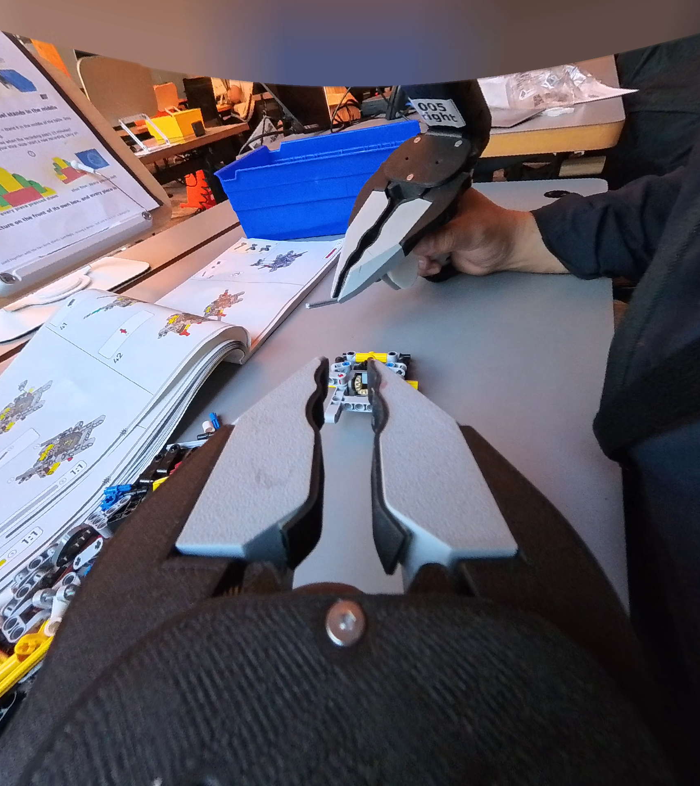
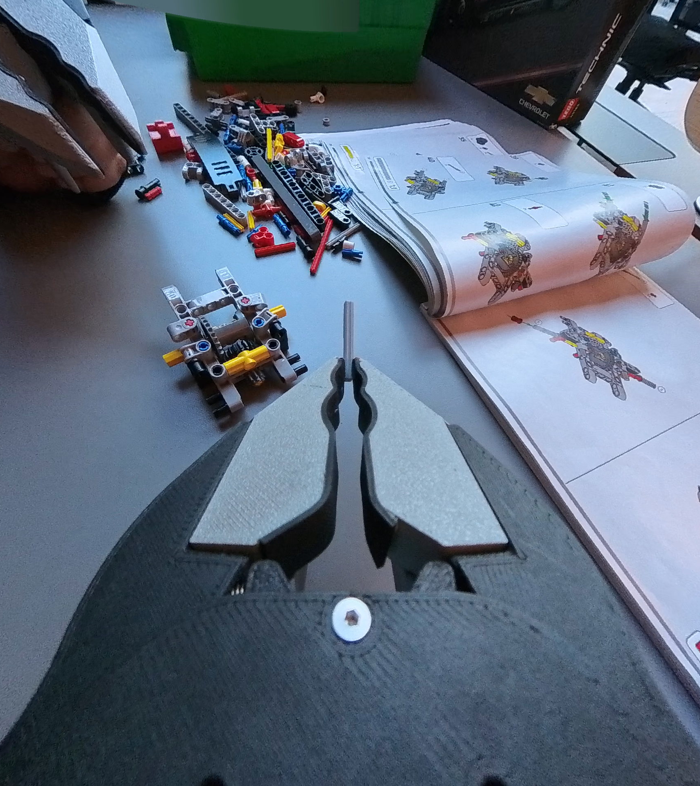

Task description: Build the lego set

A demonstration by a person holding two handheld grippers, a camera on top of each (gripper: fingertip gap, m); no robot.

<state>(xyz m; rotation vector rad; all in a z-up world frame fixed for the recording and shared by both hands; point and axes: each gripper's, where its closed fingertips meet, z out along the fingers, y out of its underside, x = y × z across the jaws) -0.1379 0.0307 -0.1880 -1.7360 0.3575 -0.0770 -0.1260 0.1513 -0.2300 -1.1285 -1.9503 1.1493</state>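
The left tool (image 1: pixel 346 368) covered the near part of the small grey and yellow assembly (image 1: pixel 350 385), so whether its fingers touched it could not be told. The loose parts pile (image 1: pixel 20 604) ran off the picture's left edge. The instruction booklet (image 2: pixel 595 383) was cut off at the right edge.

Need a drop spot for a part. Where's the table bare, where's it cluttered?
Bare: the grey table left of the small brick model, and the strip between the model and the open manual, under the right gripper and its grey rod. Crowded: the loose-parts pile before the green bin.
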